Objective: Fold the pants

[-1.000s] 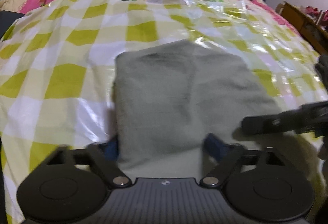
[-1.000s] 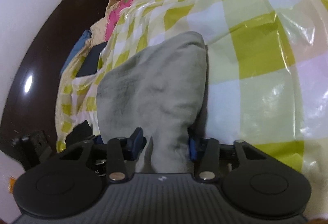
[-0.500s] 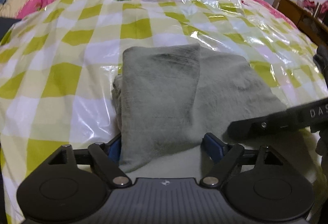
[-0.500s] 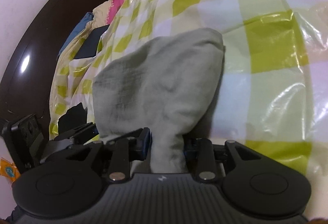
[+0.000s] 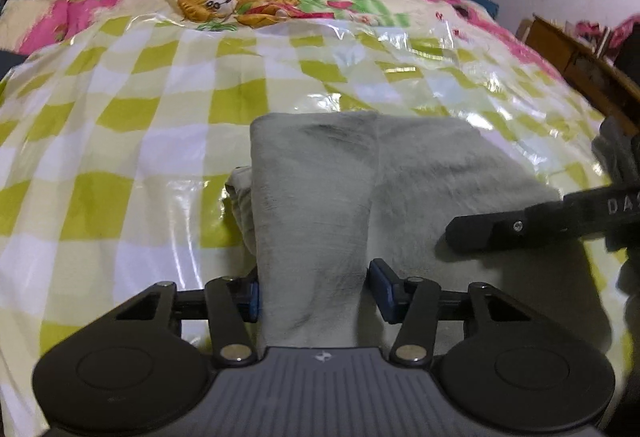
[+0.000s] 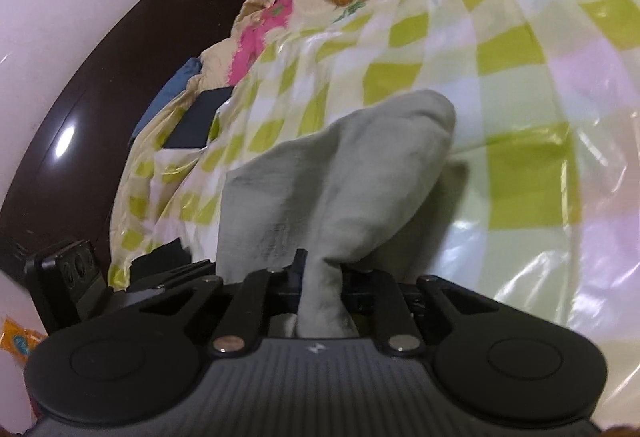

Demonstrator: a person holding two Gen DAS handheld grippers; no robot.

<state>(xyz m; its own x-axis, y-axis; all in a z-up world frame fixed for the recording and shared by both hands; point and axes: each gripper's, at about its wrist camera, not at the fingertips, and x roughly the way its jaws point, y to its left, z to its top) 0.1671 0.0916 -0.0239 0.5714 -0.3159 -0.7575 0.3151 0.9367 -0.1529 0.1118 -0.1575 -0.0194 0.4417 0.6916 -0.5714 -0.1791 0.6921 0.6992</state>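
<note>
On the bed, over a checked plastic sheet (image 5: 168, 125), we find the grey pants (image 5: 360, 173) already folded into a compact stack, with the near end gathered up toward both tools. We record the left gripper (image 5: 314, 289) with its jaws closing: a band of the fabric stands between the blue pads (image 5: 384, 289), the left pad touching the cloth, the right pad seemingly just short of it. We record the right gripper (image 6: 322, 279) with its jaws also closing, and here they already pinch a narrow bunched ridge of the pants (image 6: 340, 173), which rises off the sheet toward the tool. In the left view the right gripper's finger (image 5: 520, 225) lies over the right part of the stack. We judge the risks as follows: the left hold is not yet firm, so a lift begun now could let that side slide out and skew the fold; the right pinch may take only some layers, letting the lower ones sag open; the glossy sheet looks slippery, so the stack could shift under a pull.
</note>
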